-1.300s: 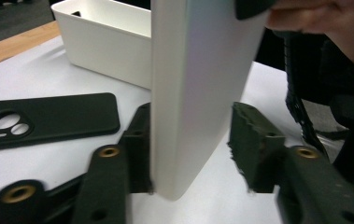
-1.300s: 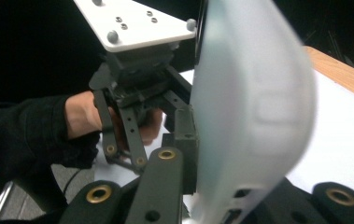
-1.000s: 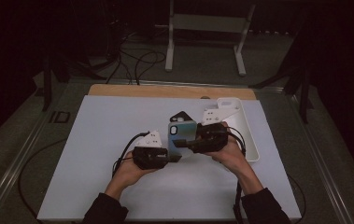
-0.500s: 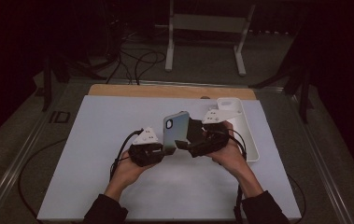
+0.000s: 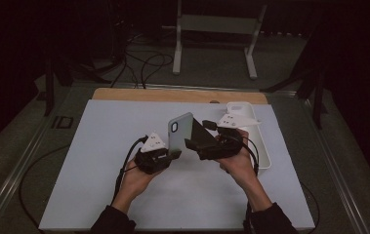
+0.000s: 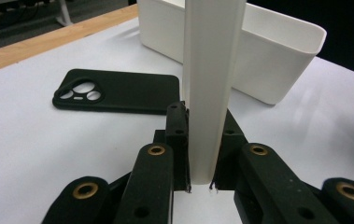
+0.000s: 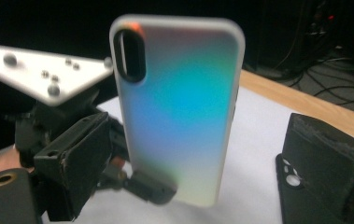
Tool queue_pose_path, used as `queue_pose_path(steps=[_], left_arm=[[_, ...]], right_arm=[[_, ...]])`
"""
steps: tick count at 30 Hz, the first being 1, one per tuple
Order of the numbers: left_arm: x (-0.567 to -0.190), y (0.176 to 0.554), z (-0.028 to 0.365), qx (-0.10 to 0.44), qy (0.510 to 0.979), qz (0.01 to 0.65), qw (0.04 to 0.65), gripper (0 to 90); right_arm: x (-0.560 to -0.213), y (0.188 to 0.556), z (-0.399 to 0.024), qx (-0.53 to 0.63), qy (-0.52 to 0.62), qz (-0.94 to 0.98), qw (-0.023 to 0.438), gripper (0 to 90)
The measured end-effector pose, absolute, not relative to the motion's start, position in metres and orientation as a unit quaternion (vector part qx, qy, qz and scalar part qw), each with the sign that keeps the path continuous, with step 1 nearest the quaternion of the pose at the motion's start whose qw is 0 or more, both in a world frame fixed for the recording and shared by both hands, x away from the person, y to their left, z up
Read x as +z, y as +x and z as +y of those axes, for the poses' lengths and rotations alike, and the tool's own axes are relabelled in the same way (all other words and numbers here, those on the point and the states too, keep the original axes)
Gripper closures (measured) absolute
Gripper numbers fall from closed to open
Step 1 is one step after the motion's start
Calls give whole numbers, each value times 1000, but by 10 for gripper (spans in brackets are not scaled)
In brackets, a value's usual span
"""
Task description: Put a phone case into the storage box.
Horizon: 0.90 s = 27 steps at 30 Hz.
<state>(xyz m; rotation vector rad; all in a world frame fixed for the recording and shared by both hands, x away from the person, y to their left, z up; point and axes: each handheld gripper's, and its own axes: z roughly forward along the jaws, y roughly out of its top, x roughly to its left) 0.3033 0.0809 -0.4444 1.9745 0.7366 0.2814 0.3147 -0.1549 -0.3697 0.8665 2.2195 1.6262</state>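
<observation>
Left hand-held gripper [image 5: 165, 155] is clamped on the bottom end of the iridescent phone case [image 5: 180, 134] — case stands upright, edge-on between the black pads in the left gripper view [image 6: 210, 88], camera cutout at the top. Right hand-held gripper [image 5: 195, 141] sits just beside the case on its right; its jaws have just been opening and now stand wide, one on each side of the case, not pressing it [image 7: 184, 112]. Both are above the middle of the surface [image 5: 99, 146], a bit toward the right edge. Black phone case [image 6: 118, 91] lies flat on the surface past the held one — nearer the far edge. White bin [image 5: 263, 146] stands along the right edge, behind the right hand [image 5: 238, 163].
</observation>
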Motion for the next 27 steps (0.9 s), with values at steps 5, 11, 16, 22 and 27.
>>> queue_pose_path(steps=[5, 11, 16, 22, 27], left_arm=[[-447, 302, 75, 121, 813, 309, 479, 812], [-450, 299, 67, 125, 816, 308, 474, 812], [-449, 296, 61, 127, 817, 305, 473, 811], [-450, 296, 58, 118, 815, 306, 479, 810], [-451, 295, 52, 118, 817, 303, 477, 809]], right_arm=[[-366, 311, -142, 560, 311, 753, 151, 132], [-366, 310, -133, 557, 330, 746, 158, 152], [-367, 311, -129, 551, 342, 743, 166, 158], [-368, 313, -128, 551, 346, 740, 172, 152], [-371, 316, -127, 545, 353, 741, 173, 136]])
